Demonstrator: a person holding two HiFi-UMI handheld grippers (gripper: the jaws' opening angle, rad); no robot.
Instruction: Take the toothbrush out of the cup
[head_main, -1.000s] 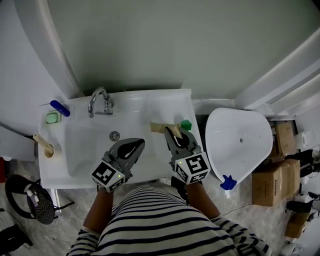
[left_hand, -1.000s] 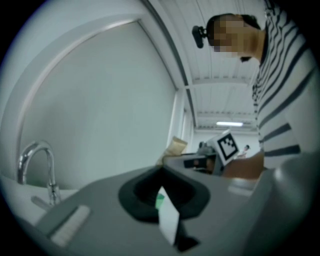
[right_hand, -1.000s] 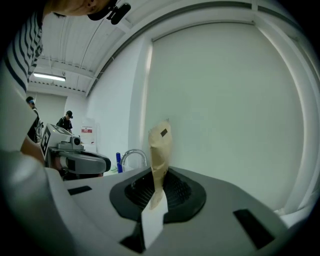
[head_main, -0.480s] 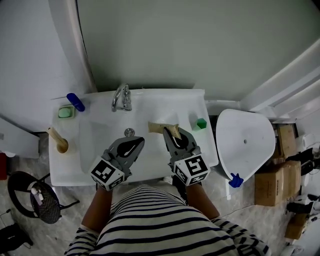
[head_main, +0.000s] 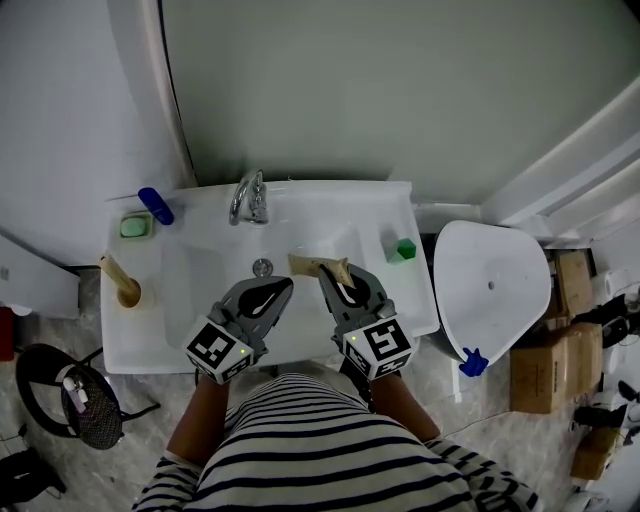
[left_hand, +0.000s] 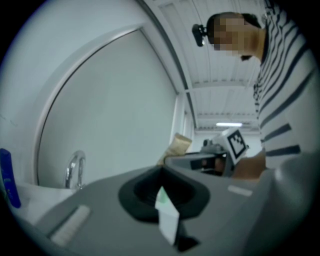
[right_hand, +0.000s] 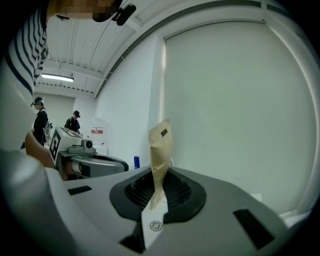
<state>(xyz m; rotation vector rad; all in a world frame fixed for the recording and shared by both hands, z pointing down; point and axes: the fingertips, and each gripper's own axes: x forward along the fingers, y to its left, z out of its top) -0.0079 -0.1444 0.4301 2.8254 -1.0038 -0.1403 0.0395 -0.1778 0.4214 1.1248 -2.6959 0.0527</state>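
- Progress: basically zero, I'd say. What I take for the toothbrush (head_main: 110, 268) is a pale wooden stick leaning in the cup (head_main: 127, 294). The cup sits on the left ledge of the sink (head_main: 330, 215), well apart from both grippers.
- Busy side: the right gripper (head_main: 335, 275) has its jaws pinched on a tan paper packet (head_main: 308, 264), which sticks out past the tips over the middle of the sink.
- Free side: the left gripper (head_main: 278, 288) has its jaws pressed together on nothing. It hovers just beside the right one, near the sink's front edge.
- Left to do, my guess: get a gripper over to the cup, most likely the empty left one. Then open it, pinch the stick and lift it clear. So that's the whole job, really.
- Counts, big to small:
  - one sink
  - one toilet (head_main: 490, 290)
  - two grippers
  - one faucet (head_main: 248, 197)
  - one cup
  - one tan paper packet
  - one toothbrush
  - one blue bottle-ish thing (head_main: 155, 205)
  - one green bar (head_main: 133, 226) in a dish, probably soap
  - one small green block (head_main: 405, 249) on the right ledge
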